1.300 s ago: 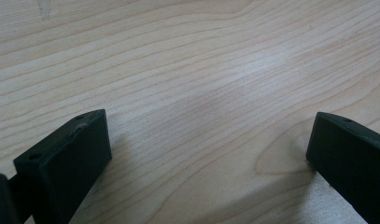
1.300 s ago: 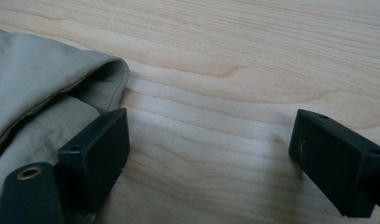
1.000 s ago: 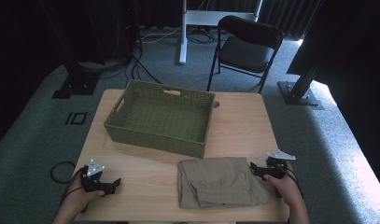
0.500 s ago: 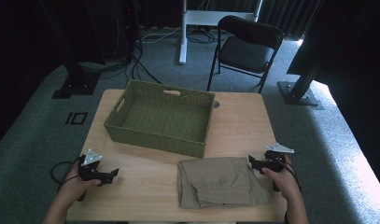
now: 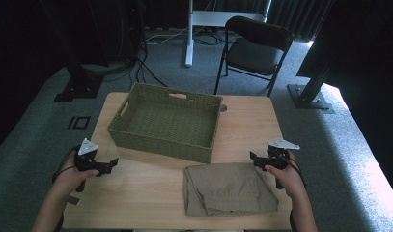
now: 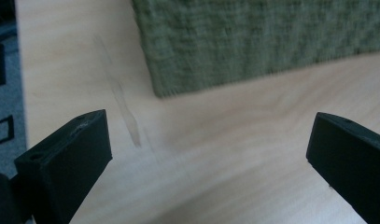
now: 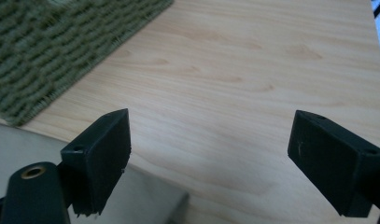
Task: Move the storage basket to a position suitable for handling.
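Jaws spread wide and empty, the left gripper (image 5: 109, 164) hovers at the worktop's (image 5: 146, 193) left edge and the right gripper (image 5: 254, 158) near its right edge, flanking folded khaki trousers (image 5: 228, 188) at the front edge, a green woven basket (image 5: 166, 121) behind.

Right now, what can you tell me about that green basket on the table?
The basket is a rectangular, olive-green woven tray with low walls and a cut-out handle slot in each short and far side that shows. It looks empty. It sits flat on the far half of the wooden table, slightly skewed to its edges. Nothing touches it; the folded khaki garment lies just in front of it.
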